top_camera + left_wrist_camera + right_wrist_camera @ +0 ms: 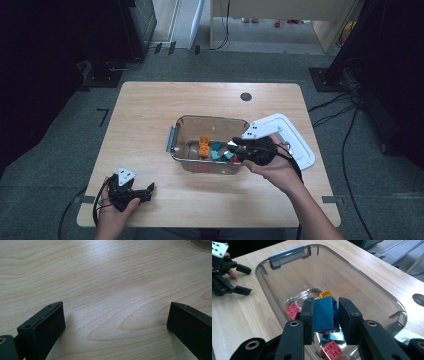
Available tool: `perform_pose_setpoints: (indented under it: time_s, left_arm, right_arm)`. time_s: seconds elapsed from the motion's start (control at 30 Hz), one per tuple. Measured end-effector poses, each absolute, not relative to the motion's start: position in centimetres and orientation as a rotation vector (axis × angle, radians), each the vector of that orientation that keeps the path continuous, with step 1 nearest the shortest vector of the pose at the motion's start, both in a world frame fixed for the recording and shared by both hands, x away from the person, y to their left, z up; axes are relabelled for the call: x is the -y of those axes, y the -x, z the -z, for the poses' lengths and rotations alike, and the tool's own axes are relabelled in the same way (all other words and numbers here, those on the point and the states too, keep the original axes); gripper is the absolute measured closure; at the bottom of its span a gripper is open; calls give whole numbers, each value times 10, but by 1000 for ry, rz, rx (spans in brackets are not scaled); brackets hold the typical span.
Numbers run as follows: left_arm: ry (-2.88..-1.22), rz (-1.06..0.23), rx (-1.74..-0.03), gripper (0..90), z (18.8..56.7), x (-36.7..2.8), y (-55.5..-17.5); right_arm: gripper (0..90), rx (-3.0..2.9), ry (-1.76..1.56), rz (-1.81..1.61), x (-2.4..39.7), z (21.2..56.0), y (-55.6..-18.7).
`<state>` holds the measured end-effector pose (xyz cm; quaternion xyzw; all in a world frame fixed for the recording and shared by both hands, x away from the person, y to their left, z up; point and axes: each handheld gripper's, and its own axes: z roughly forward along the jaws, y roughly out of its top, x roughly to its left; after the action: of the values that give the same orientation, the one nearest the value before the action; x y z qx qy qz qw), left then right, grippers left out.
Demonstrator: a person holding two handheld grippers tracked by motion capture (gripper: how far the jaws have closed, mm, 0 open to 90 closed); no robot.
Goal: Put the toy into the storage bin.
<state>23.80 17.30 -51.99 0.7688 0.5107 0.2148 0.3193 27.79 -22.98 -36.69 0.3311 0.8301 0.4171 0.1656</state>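
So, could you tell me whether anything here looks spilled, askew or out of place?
Nothing stands out. The bricks all lie inside the clear bin, its white lid rests flat beside it, and the right gripper holds a teal brick squarely.

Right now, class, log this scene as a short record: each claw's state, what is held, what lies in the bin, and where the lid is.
Right claw: shut on teal brick, above the bin
Left claw: open, over bare table
In bin: orange brick, red bricks, teal bricks
Lid: white, on table right of bin
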Motion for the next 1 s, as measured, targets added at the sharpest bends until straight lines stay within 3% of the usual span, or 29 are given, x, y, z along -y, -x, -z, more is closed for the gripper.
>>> perform_pose_setpoints:
  time_s: [0.57,0.83,1.0]
  left_arm:
    - [-2022,-565,-1343,14,520,-173,-238]
    - [-2022,-565,-1343,15,520,-173,-238]
    - [-2021,-565,-1343,15,520,-173,-238]
  right_arm:
    - [669,-2465,-1058,-1079,206,388,-320]
    - [390,-2492,-1062,-1116,205,390,-322]
    - [165,-2456,-1059,-1143,211,386,-319]
